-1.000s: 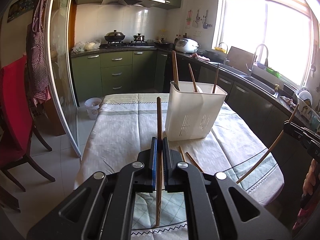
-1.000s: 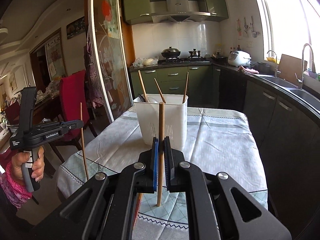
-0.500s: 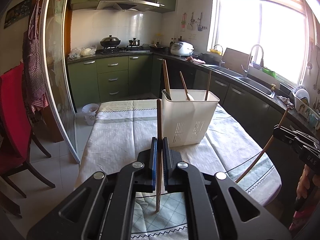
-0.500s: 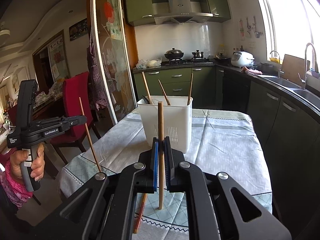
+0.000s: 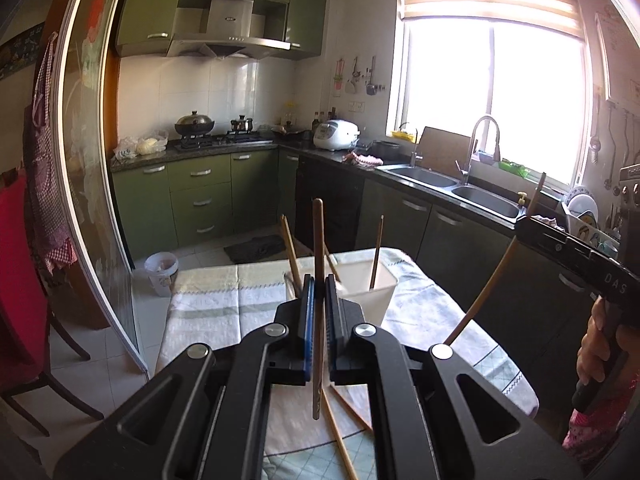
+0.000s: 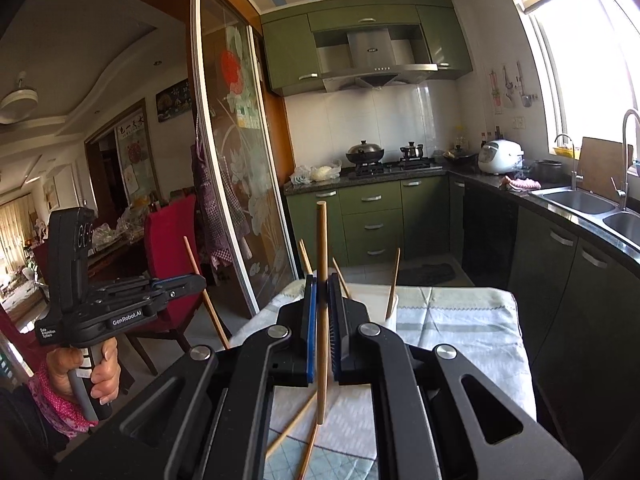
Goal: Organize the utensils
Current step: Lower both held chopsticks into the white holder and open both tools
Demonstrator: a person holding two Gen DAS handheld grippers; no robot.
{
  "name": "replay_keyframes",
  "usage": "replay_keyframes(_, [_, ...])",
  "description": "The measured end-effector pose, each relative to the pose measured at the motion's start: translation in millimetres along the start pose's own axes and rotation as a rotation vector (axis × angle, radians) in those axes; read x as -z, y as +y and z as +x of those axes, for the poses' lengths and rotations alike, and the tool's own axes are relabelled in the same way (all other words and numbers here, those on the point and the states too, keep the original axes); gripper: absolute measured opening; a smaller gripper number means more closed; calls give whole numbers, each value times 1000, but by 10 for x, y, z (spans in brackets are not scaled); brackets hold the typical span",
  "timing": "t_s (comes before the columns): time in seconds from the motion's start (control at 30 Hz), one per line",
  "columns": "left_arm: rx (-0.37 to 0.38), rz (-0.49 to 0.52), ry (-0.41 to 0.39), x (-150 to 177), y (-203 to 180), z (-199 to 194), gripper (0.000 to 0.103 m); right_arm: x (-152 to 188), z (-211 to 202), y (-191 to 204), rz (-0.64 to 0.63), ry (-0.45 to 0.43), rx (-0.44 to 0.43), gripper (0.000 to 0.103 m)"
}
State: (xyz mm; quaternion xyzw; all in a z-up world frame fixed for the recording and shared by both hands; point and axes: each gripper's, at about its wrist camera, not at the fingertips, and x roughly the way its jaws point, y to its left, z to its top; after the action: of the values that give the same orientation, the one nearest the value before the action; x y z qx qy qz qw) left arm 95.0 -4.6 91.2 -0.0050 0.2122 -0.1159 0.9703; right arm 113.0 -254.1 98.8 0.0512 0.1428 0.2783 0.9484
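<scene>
My left gripper (image 5: 319, 286) is shut on a brown chopstick (image 5: 318, 248) held upright, well above the table. My right gripper (image 6: 322, 286) is shut on a lighter wooden chopstick (image 6: 322, 252), also upright. A white plastic utensil holder (image 5: 368, 286) with a few chopsticks in it stands on the table beyond both grippers; it also shows in the right wrist view (image 6: 390, 314), mostly hidden by the jaws. Loose chopsticks (image 5: 340, 432) lie on the cloth below the grippers, also in the right wrist view (image 6: 294, 428). Each gripper shows in the other's view, the right one (image 5: 528, 224) and the left one (image 6: 196, 280).
The table carries a pale checked cloth (image 5: 224, 300). A red chair (image 6: 168, 248) and a glass sliding door (image 6: 236, 184) stand at the left. Dark counters with a sink (image 5: 460, 188) run along the right. A small bin (image 5: 161, 272) sits on the floor.
Both grippers have risen and tilted up with their chopsticks, so the holder and table now sit lower and farther off in view.
</scene>
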Motion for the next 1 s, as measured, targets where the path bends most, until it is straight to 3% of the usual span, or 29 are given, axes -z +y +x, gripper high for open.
replay_keyframes(0.2, [-17,62,-160,-637,-205,-3,5,-592,171,-49,-25,-122,18,6])
replay_keyframes(0.33, [-24,51,-196,-922,-235,253,5,-786,455,-108,-55,-139,59,6])
replay_keyframes(0.43, [-26,29,-154,-943,-220,613,5,-726,772,-226,-43,-87,81,6])
replay_keyframes(0.67, [-43,-22,0,-610,-50,1306,5,-294,1459,-514,-15,87,110,6])
replay_keyframes(0.83, [-38,-44,90,-369,59,1513,5,-45,1726,-636,6,180,101,8])
replay_keyframes(0.9, [-39,-48,109,-312,81,1520,15,-15,1747,-656,6,192,102,20])
replay_keyframes(0.93, [-41,-49,113,-298,98,1508,24,-1,1720,-664,8,188,102,21])
replay_keyframes(1.0, [-47,-45,109,-286,94,1445,31,-9,1600,-644,14,170,95,21])
